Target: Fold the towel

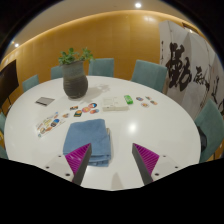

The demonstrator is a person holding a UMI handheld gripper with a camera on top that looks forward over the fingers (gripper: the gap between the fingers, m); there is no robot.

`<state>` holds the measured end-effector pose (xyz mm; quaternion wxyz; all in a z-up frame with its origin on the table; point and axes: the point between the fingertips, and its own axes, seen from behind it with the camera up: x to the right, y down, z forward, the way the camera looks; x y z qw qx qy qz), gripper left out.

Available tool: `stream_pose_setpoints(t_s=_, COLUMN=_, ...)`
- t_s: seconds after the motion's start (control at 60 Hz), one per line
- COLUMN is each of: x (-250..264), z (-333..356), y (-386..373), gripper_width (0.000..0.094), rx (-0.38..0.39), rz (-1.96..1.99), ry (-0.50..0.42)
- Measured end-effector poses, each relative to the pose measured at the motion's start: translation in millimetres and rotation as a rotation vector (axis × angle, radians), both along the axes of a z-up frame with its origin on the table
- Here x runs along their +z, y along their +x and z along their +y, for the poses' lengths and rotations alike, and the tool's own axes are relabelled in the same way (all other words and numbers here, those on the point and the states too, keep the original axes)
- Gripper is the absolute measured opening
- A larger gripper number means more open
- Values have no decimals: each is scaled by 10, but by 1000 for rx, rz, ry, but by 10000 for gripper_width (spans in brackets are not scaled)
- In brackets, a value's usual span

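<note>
A blue towel (88, 137) lies folded on the round white table (150, 125), just ahead of my left finger. My gripper (113, 160) hangs above the table's near part, open, with bare tabletop between its magenta pads. The left pad (82, 155) overlaps the towel's near edge in view; the right pad (146, 156) stands clear of the towel, to its right. Nothing is held.
A potted plant (74, 76) stands at the table's far side. Small flat items lie around: a dark card (44, 100), coloured stickers (84, 110), a green-white packet (118, 102), a paper sheet (48, 125). Teal chairs (150, 72) ring the table. A calligraphy scroll (190, 70) hangs at right.
</note>
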<state>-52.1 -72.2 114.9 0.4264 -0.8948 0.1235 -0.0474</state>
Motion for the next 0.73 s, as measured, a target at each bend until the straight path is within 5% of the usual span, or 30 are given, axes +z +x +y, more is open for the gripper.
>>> stream_pose_setpoints(t_s=0.383, x=1202, z=-1527, y=-1276, gripper_width=868, rx=8, rz=-103, ry=96)
stream_pose_setpoints(t_s=0.733, x=1526, z=-2382, y=-1822, gripper_width=867, rx=-4, rz=-121, ry=110)
